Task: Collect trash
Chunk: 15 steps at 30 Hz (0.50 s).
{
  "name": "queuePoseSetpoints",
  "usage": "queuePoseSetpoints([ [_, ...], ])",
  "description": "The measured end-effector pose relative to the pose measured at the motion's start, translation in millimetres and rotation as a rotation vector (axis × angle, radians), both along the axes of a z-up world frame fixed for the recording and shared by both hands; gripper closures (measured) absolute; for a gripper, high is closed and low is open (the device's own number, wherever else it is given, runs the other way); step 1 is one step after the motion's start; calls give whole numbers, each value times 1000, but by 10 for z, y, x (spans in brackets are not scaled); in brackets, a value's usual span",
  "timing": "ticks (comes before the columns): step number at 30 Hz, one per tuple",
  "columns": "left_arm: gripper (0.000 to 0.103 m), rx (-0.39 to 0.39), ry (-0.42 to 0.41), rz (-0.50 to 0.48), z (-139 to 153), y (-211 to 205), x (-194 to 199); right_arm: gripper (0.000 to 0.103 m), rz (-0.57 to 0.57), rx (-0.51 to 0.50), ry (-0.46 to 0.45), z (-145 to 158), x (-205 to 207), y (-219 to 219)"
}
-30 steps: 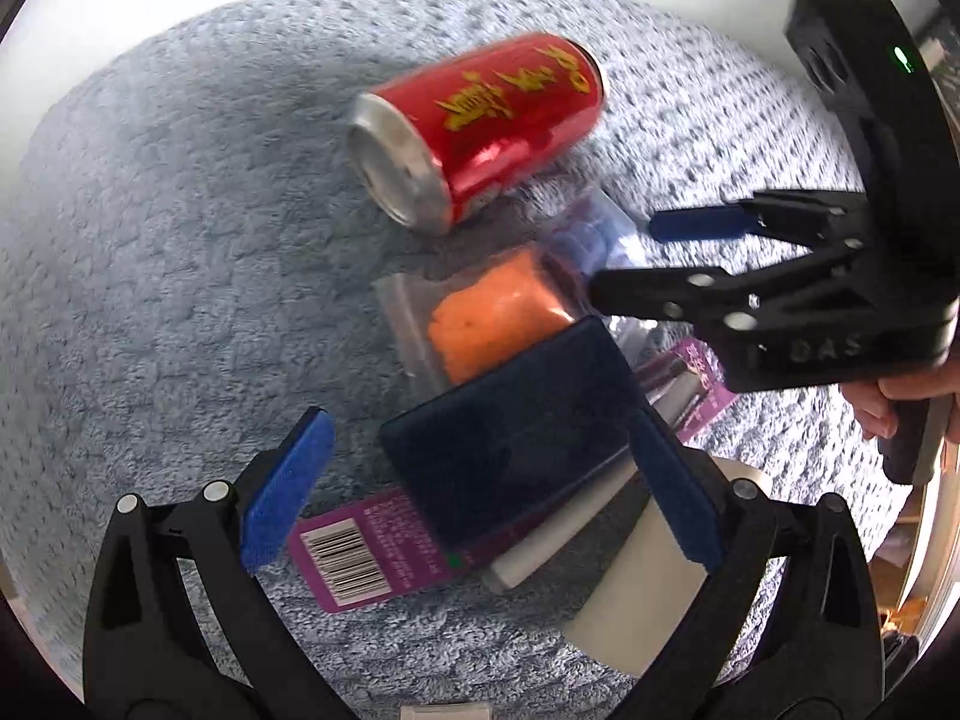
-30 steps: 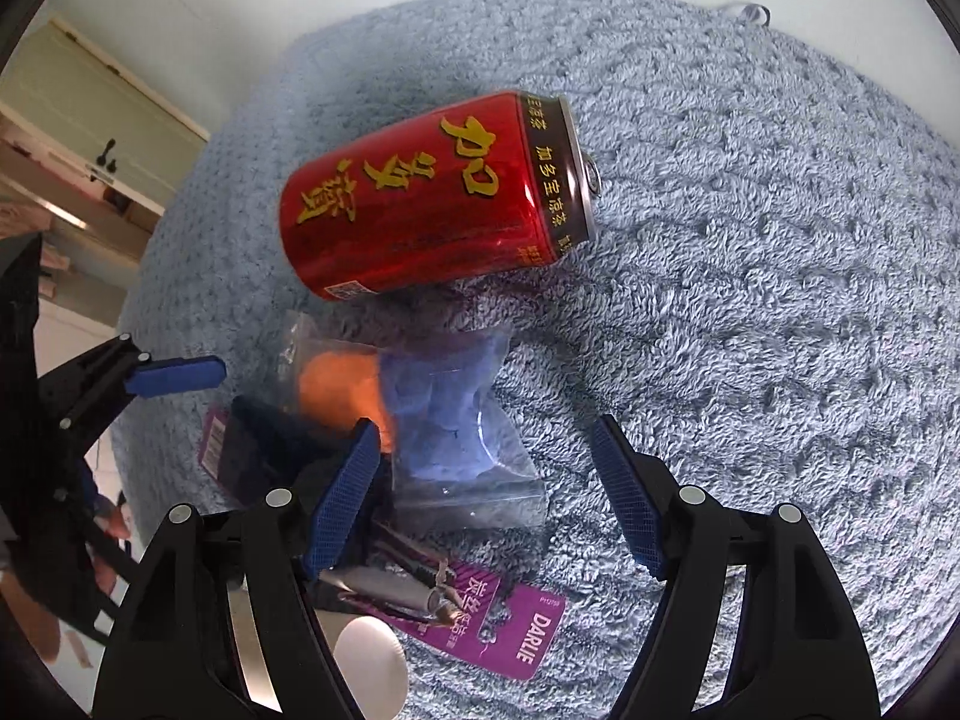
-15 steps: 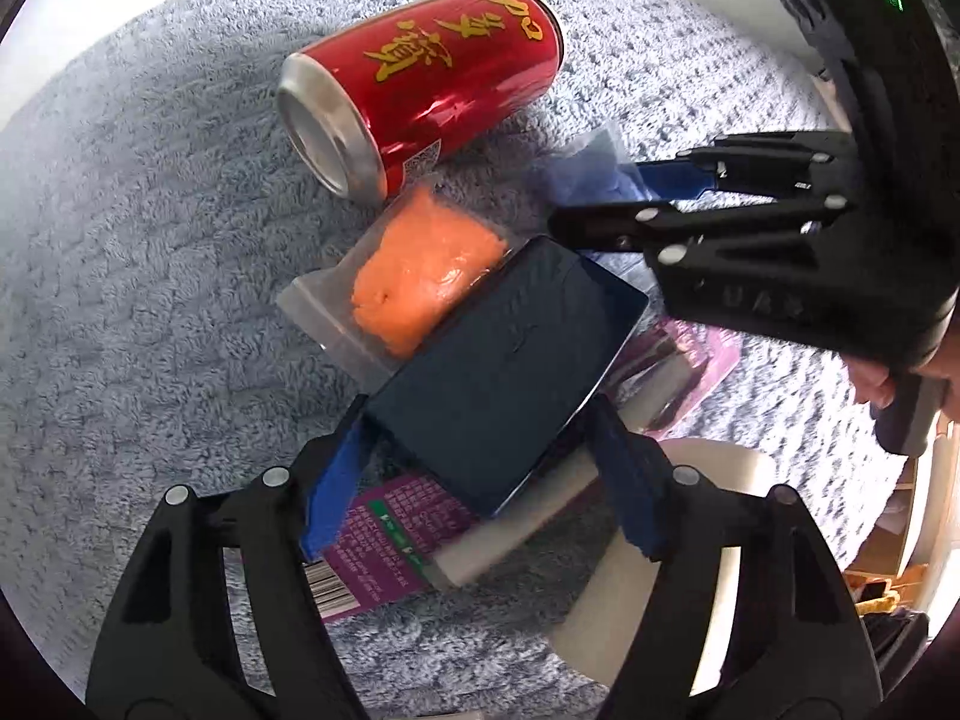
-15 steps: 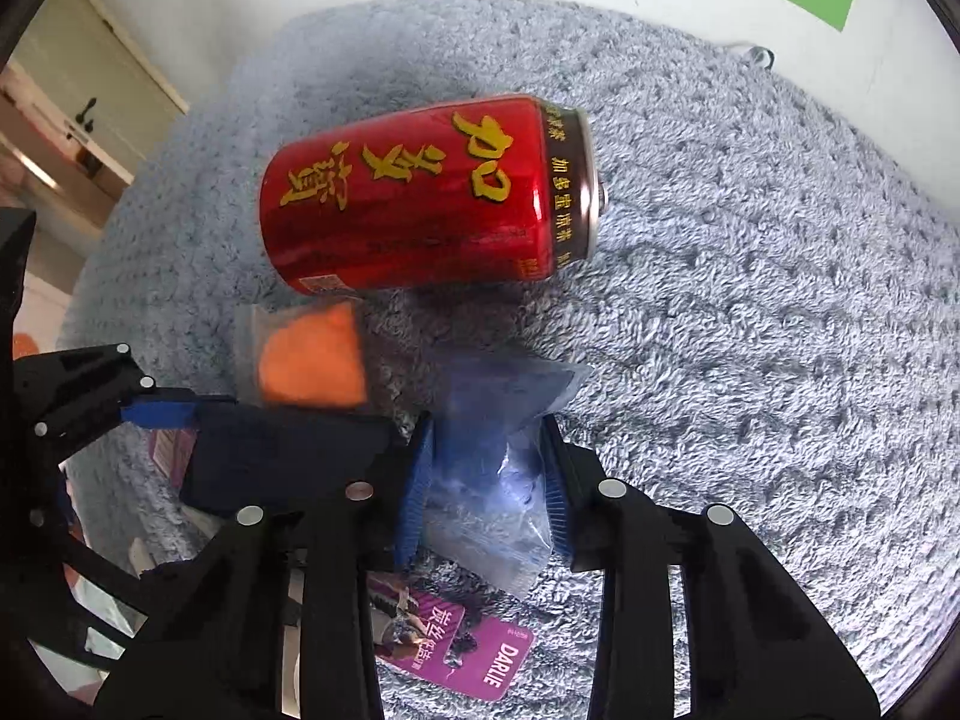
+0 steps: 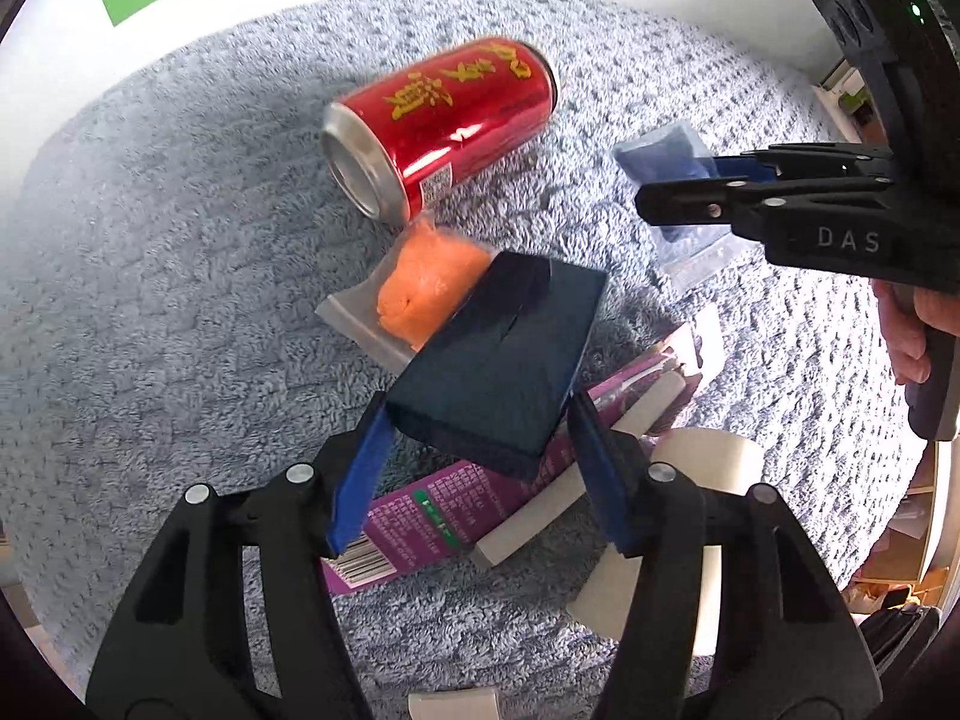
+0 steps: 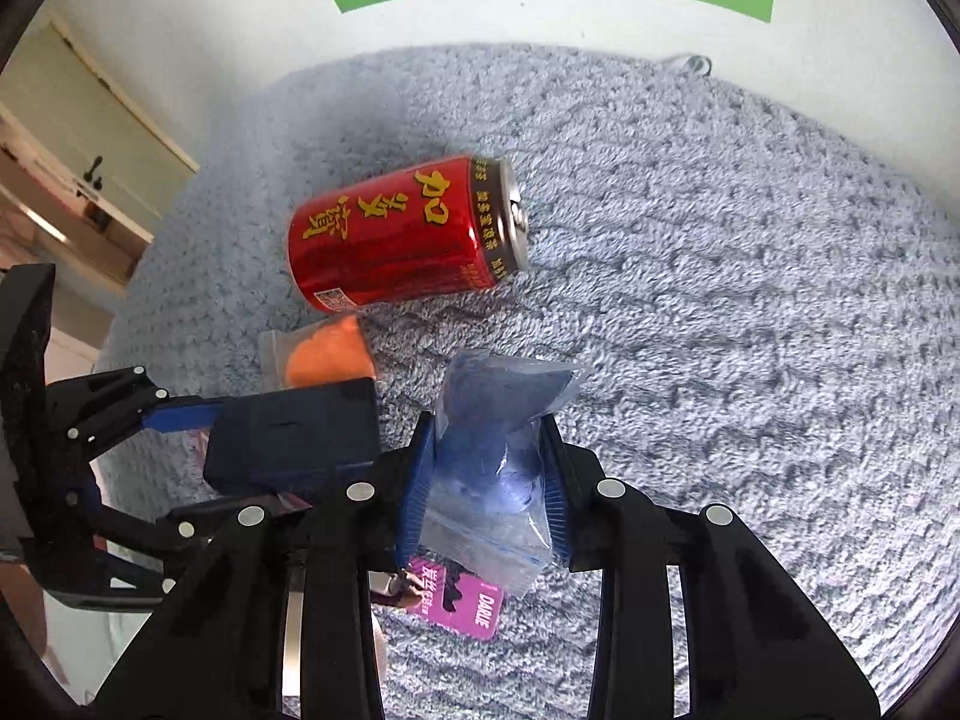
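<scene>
Left wrist view: the left gripper (image 5: 477, 456) has its blue pads on both sides of a dark navy rectangular box (image 5: 501, 354), jaws closing on it. The box is raised above the grey-blue looped fabric mat (image 5: 180, 312). At 11 o'clock from the box lies a clear plastic bag of orange material (image 5: 426, 291), partly under the box's far edge. At 12 o'clock lies a red drink can with gold characters (image 5: 441, 126), on its side, its silver end facing 8 o'clock. Below the box, at 6 o'clock, lies a purple printed card package (image 5: 420, 531) with a barcode. At 2 o'clock the right gripper (image 5: 690, 180) grips a clear plastic bag of blue material (image 5: 666, 150).

Right wrist view: the right gripper's pads press both sides of the blue bag (image 6: 498, 450). The can (image 6: 402, 234) lies at 11 o'clock; the boxed left gripper (image 6: 198, 438) is at 9 o'clock.
</scene>
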<state>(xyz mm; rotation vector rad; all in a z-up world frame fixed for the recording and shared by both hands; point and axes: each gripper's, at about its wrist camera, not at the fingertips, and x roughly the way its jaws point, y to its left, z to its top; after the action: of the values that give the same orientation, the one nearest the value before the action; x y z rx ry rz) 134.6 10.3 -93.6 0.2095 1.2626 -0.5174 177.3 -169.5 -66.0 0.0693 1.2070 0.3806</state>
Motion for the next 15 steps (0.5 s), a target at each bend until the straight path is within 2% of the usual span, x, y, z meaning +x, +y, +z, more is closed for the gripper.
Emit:
queuePoseSetpoints([
  [15, 50, 8, -133, 51, 516, 240, -384, 69, 37, 53, -88, 471, -406, -16],
])
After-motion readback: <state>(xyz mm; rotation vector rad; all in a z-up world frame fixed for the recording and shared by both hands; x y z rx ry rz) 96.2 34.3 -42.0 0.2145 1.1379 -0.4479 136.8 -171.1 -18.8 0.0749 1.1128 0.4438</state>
